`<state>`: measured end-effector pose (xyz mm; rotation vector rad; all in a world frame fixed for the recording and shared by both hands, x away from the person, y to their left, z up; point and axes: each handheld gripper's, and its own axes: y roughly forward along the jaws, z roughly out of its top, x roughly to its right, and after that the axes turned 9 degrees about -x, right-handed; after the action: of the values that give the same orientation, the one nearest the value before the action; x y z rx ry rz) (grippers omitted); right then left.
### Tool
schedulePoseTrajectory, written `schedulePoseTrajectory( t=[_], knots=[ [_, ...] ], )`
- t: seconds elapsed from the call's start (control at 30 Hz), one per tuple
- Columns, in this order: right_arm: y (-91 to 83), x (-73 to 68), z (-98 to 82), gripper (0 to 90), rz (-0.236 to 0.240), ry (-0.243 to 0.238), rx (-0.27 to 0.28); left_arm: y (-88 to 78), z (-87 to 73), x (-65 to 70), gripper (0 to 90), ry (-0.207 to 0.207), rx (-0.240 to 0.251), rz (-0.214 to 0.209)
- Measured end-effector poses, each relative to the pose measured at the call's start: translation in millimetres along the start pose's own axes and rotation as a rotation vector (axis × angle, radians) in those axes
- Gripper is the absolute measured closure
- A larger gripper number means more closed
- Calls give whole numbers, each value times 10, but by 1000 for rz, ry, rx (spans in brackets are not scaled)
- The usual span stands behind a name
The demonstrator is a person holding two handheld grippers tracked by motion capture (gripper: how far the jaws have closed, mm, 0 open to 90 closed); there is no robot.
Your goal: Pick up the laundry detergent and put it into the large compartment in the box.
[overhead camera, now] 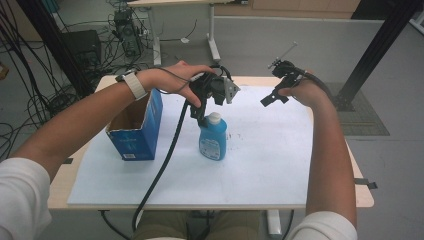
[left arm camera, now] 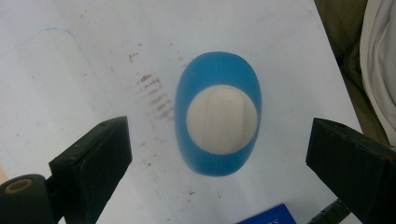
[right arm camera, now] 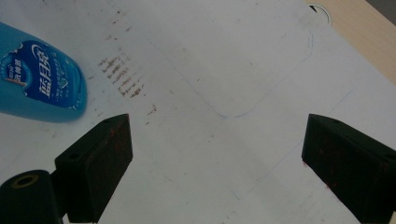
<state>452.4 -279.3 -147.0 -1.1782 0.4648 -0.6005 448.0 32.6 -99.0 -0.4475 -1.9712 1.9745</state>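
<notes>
Left gripper (overhead camera: 202,107) hangs right above the blue bottle (overhead camera: 213,136), jaws spread wide and touching nothing; the white cap (left arm camera: 221,119) sits between them, lower down. The bottle stands upright on the white sheet (overhead camera: 270,165), just beside the blue box (overhead camera: 137,127). Right gripper (overhead camera: 274,90) is wide open too, empty, off to the bottle's right.

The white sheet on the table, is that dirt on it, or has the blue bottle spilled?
The blue bottle stands upright with its white cap on, and no puddle shows. The white sheet does carry brownish smudges beside the bottle, like dried scuff marks. The blue box stands open-topped. Nothing else looks off.
</notes>
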Motion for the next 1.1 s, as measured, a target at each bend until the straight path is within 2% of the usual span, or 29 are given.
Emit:
schedulePoseTrajectory(
  t=[1.1],
  knots=[
    [-2, -1, -5, 86, -1, -2, -1, 7, 10, 7, 73, -8, 2, 1]
  ],
)
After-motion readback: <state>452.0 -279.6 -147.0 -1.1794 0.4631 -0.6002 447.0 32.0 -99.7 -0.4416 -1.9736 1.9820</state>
